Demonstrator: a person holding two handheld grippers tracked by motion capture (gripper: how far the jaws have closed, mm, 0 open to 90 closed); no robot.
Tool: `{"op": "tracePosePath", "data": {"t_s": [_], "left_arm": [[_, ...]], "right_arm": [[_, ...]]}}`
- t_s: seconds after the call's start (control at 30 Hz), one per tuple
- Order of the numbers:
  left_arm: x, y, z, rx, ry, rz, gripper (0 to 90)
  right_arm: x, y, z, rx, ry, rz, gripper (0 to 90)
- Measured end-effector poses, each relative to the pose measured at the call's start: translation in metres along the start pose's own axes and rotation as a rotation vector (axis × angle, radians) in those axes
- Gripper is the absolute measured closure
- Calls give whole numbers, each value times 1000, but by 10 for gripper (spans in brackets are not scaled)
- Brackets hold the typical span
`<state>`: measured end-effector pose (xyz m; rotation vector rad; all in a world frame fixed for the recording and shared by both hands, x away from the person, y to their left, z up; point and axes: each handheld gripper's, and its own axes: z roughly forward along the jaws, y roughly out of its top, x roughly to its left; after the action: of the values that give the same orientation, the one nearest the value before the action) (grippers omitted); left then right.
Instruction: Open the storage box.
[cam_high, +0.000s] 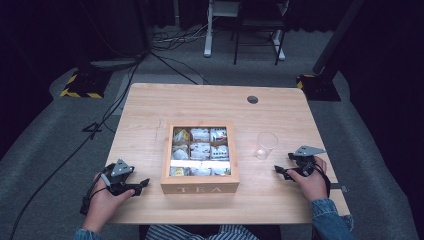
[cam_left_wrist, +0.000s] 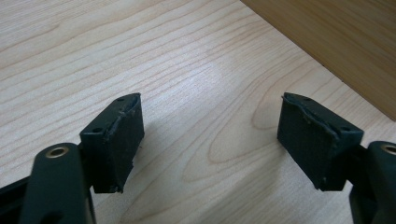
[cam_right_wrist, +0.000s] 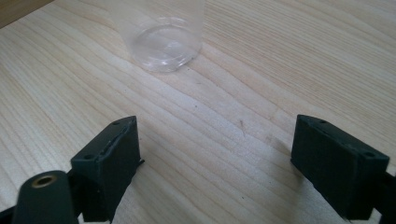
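- A square table (cam_high: 150, 107) of pale wood with clear grain; a small round dark hole (cam_high: 252, 99) sits near its far right edge, and the near edge is partly covered by the person's forearms
- A wooden tea box (cam_high: 199, 188) stands at the middle of the table toward the near side, its front wall lettered "TEA"; its clear lid shows nine compartments of tea packets, and a bright glare across the near row makes those packets hard to make out; print on the packets is too small to read
- In the left gripper view the box's brown side wall (cam_left_wrist: 336, 42) is cut off at the upper right corner
- The left gripper (cam_high: 142, 184) rests on the table just left of the box, jaws released and wide apart over bare wood, grasping nothing
- The right gripper (cam_high: 280, 172) rests right of the box, jaws likewise spread, empty
- A clear plastic cup (cam_high: 266, 145) stands upright between the box and the right gripper, apart from both; in the right gripper view its top is cut off
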<state>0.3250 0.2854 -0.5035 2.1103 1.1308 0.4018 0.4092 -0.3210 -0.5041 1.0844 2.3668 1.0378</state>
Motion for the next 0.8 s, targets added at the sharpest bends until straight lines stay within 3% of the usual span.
{"op": "tracePosePath", "data": {"t_s": [0.13,0.3,0.43,0.63,0.8], "left_arm": [[0,2,-5,12,0,13,252],[-7,8,-21,-31,-20,-12,254],[-14,13,-35,-32,2,7,260],[-26,19,-51,-5,-31,5,281],[-35,20,-65,-48,-49,2,280]], "right_arm": [[0,0,0,-1,-1,2,158],[0,0,0,0,0,0,158],[0,0,0,0,0,0,159],[0,0,0,-1,-1,2,159],[0,0,0,0,0,0,159]]}}
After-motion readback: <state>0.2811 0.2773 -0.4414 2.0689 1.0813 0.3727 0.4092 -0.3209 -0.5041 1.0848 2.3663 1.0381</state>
